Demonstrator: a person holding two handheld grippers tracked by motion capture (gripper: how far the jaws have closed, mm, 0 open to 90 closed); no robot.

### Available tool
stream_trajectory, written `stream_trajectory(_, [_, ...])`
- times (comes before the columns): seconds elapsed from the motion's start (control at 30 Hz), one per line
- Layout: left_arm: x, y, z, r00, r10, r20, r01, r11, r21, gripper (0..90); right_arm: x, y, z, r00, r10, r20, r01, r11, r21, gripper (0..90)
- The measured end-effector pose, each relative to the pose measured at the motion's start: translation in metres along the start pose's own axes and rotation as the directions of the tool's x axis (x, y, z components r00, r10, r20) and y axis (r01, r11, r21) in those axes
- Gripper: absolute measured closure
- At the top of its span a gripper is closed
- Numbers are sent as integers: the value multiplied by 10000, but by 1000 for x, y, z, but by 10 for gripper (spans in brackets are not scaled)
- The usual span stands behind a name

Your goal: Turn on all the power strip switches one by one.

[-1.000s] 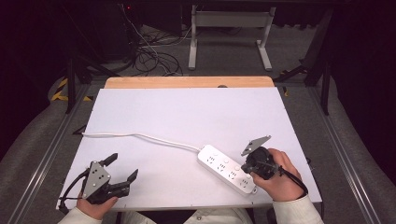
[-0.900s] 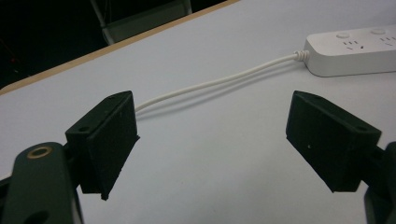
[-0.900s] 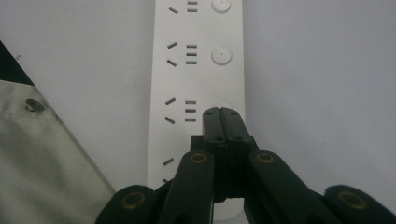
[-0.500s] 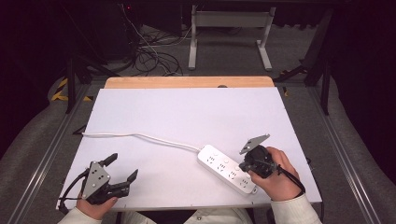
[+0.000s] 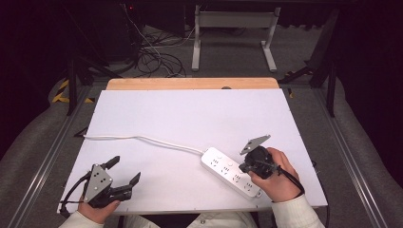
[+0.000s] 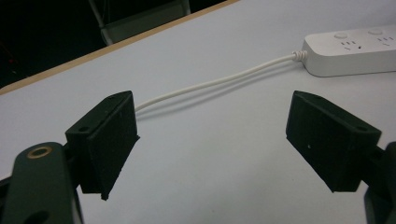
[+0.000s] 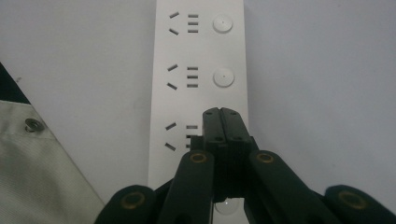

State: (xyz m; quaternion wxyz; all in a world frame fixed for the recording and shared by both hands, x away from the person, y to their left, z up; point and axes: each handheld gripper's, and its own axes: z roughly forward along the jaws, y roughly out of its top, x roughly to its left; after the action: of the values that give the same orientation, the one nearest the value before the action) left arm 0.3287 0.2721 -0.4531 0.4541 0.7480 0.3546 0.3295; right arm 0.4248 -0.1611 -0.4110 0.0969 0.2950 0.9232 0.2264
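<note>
A white power strip (image 5: 230, 172) lies at an angle on the white table top (image 5: 190, 114), near the front right. Its white cable (image 5: 142, 138) runs off to the left. My right gripper (image 5: 243, 167) is shut with nothing between its jaws. Its tips (image 7: 222, 112) hang over the power strip (image 7: 198, 70) and cover the third round button; I cannot tell if they touch it. My left gripper (image 5: 127, 168) rests at the front left, open and empty. Between its jaws (image 6: 212, 140) I see bare table, with the cable (image 6: 210, 84) and the strip's end (image 6: 355, 46) farther off.
A wooden strip (image 5: 190, 83) edges the table's far side. Beyond it, cables (image 5: 157, 57) lie on the floor by a metal stand (image 5: 233, 28). Grey fabric with a rivet (image 7: 37, 177) lies past the table's near edge beside the strip.
My right gripper has edged slightly left over the power strip. The left gripper has stayed where it was.
</note>
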Motion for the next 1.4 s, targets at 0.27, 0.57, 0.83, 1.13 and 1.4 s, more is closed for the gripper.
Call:
stream_trajectory(0.27, [0, 0, 0, 10000, 1, 9, -1, 10000, -2, 169, -5, 2, 13, 10000, 69, -21, -68, 9992, 387, 900])
stream_trajectory(0.57, [0, 0, 0, 10000, 3, -6, -3, 10000, -4, 169, -9, 2, 22, 9998, 215, -34, -212, 9980, 598, 900])
stream_trajectory(0.83, [0, 0, 0, 10000, 30, -4, -30, 10000, -17, 169, -7, 3, 23, 9996, 280, -7, -279, 9973, 679, 900])
stream_trajectory(1.13, [-1, 0, 0, 10000, -19, 15, 19, 10000, -33, 169, -8, 2, 25, 9989, 464, 4, -463, 9959, 772, 900])
stream_trajectory(1.4, [0, 0, 0, 10000, 52, 5, -52, 10000, -20, 169, -7, 3, 26, 9985, 536, 58, -539, 9950, 840, 900])
